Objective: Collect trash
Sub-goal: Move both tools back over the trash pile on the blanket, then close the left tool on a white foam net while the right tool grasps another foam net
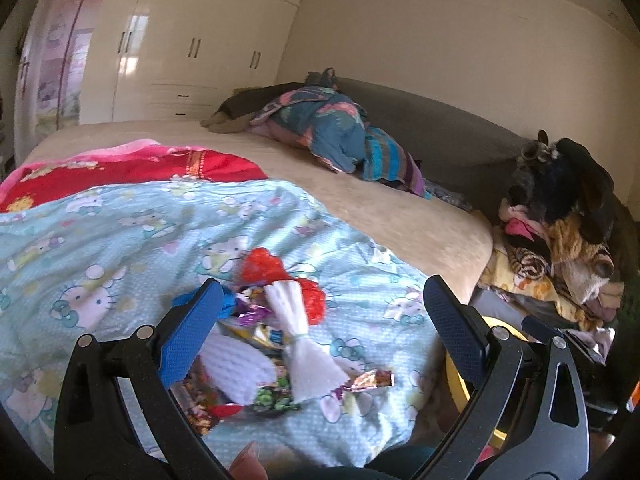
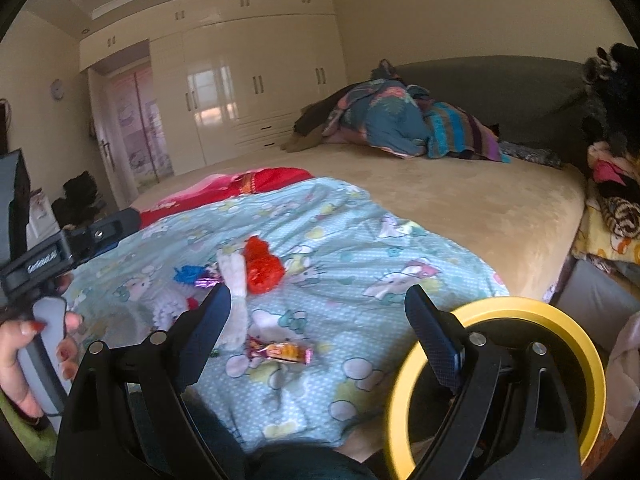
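On the blanket (image 2: 360,248), the wrapper (image 2: 280,353) lies crosswise; both hand-held grippers gape empty.

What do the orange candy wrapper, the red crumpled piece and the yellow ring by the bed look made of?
Orange candy wrapper: glossy printed foil or plastic film, with twisted shiny ends. Red crumpled piece: probably thin plastic film or mesh, translucent and bright; the blur leaves it open. Yellow ring: smooth rigid rim, likely plastic, evenly coloured, matte sheen.
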A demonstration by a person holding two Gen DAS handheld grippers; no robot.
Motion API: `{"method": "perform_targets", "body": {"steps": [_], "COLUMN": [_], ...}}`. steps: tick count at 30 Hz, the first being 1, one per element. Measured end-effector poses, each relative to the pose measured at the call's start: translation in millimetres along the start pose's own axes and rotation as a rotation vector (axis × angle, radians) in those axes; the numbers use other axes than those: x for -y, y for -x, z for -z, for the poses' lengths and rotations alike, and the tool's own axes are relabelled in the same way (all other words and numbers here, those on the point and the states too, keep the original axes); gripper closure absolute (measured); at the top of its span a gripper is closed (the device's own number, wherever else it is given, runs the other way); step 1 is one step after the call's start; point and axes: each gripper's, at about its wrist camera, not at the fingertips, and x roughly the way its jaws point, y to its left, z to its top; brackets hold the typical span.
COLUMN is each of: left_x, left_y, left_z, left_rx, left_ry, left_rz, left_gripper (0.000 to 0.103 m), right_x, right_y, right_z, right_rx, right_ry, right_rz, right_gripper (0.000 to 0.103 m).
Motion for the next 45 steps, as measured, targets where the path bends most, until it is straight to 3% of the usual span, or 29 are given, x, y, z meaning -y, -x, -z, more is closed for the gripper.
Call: {"method": "perform_targets", "body": {"steps": [14, 23, 30, 37, 45], "left_x": [-50.3, -82.9, -101.3, -91.0, -96.2], "left_y": [2.8, -5.0, -23.4, -40.0, -53.5], "left_z": [-1.6, 14.6, 31.1, 45.1, 49.1], "left_rx": [-0.010, -0.077, -0.190, -0.270, -0.324], "left_ry": [0.105, 0.176, 0.299, 0.314, 0.370], "left_rz": [-0.097, -0.131, -0.059, 0.014, 0.016], "left_gripper": [0.011, 0.011, 0.011, 0.020, 0.026], "right_x": [-44.7, -64.5, -63.7, -57.9, -55.7], "right_y": [-26.1, -54.1, -80.9, -103.3, -127.5], "right_z": [6.6, 12.5, 19.2, 28.5, 32.7], "right_rx": [-0.074, -0.137, -0.209, -0.269, -0.320], "right_ry": [0.097, 0.159, 0.164, 0.148, 0.103], "right_rz": [-0.088, -0.116, -0.126, -0.139, -0.178], "right_gripper": [0.016, 0.016, 0.016, 0.016, 0.020]}}
